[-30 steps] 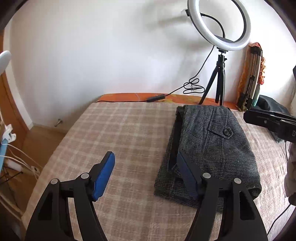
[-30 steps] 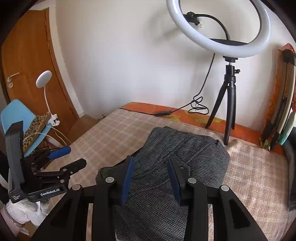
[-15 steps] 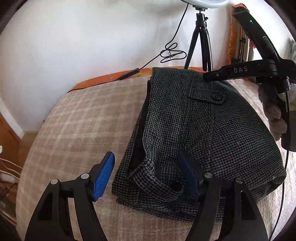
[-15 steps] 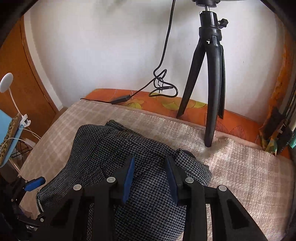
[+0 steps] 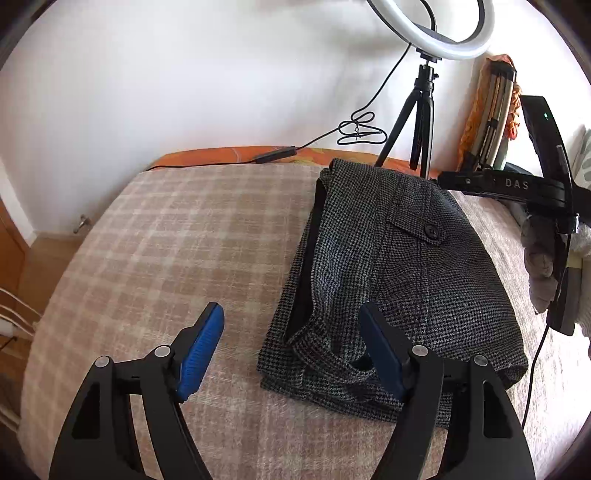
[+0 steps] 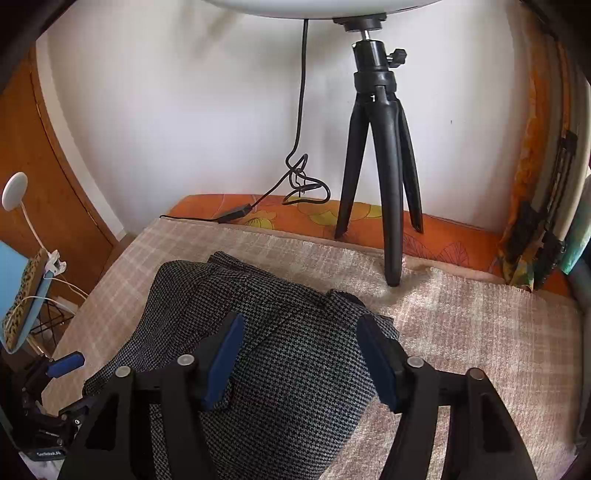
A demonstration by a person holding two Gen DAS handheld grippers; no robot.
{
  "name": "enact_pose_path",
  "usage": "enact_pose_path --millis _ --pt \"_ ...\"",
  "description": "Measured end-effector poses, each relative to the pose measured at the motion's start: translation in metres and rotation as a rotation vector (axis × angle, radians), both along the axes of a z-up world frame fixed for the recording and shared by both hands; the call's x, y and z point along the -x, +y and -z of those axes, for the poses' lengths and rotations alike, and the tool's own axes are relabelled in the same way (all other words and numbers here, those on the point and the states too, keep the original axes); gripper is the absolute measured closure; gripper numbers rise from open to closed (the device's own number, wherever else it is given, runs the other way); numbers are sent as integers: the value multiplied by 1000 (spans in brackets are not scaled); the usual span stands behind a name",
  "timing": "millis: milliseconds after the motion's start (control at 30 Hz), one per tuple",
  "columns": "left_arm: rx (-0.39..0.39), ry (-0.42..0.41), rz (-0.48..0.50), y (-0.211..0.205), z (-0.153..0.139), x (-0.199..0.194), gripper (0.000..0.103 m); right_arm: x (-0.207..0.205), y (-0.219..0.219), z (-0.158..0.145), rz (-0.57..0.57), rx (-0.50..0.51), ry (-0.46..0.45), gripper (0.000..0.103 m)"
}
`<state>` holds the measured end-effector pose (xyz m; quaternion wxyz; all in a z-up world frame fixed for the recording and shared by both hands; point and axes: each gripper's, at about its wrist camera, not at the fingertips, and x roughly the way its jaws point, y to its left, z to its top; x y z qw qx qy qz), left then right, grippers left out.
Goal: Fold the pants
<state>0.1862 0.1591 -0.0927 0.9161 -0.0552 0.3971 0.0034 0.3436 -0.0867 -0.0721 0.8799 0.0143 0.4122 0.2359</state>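
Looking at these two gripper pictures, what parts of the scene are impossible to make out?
- Underside and inner layers of the folded pants: hidden by the top layer, both views.
- Near edge of the pants, right wrist view: covered by the right gripper.
- Ring light: cut off by the top edge in both views.
- Hand holding the right gripper: mostly past the right edge, left wrist view.
- Items on the blue chair: too small, at the left edge.

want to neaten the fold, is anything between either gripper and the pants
Nothing visible. The left gripper is open just short of the folded pants' near corner, and the right gripper is open directly over the pants. The tripod stands beyond them.
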Motion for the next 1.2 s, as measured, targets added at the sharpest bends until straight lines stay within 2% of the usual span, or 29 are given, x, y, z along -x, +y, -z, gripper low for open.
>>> enact_pose_path --millis 33,167,267,433,567,700,767,900,967,1100,1133,1200 --pt "49 5 -27 10 -3 5 27 4 -10 0 1 -22 13 24" --pt "347 105 -94 43 2 16 24 11 -41 11 -9 -114 120 24" --pt "447 153 -109 42 12 17 24 10 -54 22 13 -180 177 24" --pt "456 211 -119 23 25 4 24 3 -48 35 13 -264 261 24" --pt "533 253 -170 27 42 -1 23 -5 -40 47 34 -317 311 21" --pt "524 208 -194 23 42 -4 20 -13 -37 58 75 -353 337 19" --pt "532 183 -207 22 42 -4 19 -13 -35 58 76 -368 325 15" --pt "540 160 -219 22 42 -6 19 -11 -28 56 70 -342 288 15" --pt "523 150 -230 18 41 -9 20 -12 -29 56 78 -347 288 21" --pt "474 135 -226 8 39 -14 49 -16 -35 60 103 -384 304 35" --pt "458 127 -223 5 38 -16 53 -15 -36 60 103 -379 302 38" --pt "429 109 -215 1 36 -17 61 -13 -32 59 111 -335 283 58"
